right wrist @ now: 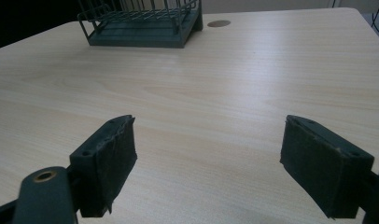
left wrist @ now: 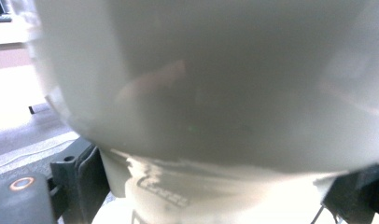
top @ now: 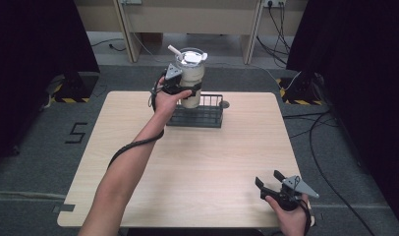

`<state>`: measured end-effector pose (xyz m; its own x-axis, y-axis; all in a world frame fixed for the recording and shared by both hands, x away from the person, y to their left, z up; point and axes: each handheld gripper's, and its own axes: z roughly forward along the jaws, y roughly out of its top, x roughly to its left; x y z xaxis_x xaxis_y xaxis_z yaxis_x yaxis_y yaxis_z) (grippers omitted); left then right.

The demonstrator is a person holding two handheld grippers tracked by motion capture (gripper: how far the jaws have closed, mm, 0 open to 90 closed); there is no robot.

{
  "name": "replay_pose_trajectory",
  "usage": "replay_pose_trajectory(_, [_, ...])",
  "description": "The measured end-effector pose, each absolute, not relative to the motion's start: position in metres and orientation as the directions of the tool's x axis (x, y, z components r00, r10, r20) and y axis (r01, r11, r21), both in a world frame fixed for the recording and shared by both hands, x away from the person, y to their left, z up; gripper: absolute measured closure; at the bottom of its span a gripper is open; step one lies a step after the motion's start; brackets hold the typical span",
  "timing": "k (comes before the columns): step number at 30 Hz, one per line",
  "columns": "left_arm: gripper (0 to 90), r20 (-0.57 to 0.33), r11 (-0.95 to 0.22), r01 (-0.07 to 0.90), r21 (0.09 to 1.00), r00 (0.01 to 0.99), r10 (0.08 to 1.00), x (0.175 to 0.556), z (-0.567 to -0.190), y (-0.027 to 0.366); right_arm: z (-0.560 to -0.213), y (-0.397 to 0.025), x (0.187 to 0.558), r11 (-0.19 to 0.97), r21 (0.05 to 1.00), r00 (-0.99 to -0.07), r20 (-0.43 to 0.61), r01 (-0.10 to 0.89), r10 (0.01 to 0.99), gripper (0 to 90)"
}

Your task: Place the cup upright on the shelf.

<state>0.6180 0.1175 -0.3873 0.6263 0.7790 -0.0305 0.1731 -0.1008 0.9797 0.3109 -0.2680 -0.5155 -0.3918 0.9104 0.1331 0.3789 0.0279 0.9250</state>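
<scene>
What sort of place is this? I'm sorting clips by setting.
Probably a lab or recording room, not a home: a lone wooden table on grey carpet, black curtains either side, loose cables and hazard-striped stand feet.

Pale wooden table [top: 197, 162], grey floor [top: 35, 147]

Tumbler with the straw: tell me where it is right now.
In the high view the tumbler is at the far middle of the table, held upright by the left gripper just above the left end of the black wire basket.
</scene>
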Motion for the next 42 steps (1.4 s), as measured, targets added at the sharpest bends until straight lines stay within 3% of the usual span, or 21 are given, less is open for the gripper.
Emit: replay_pose_trajectory(42, [9.5, -0.075, -0.087, 0.224, 0.971, 0.625, 0.777, 0.618, -0.433, 0.113, -0.515, -0.267, 0.310, 0.046, 0.925, -0.400, 0.117, 0.376, 0.909, 18.6])
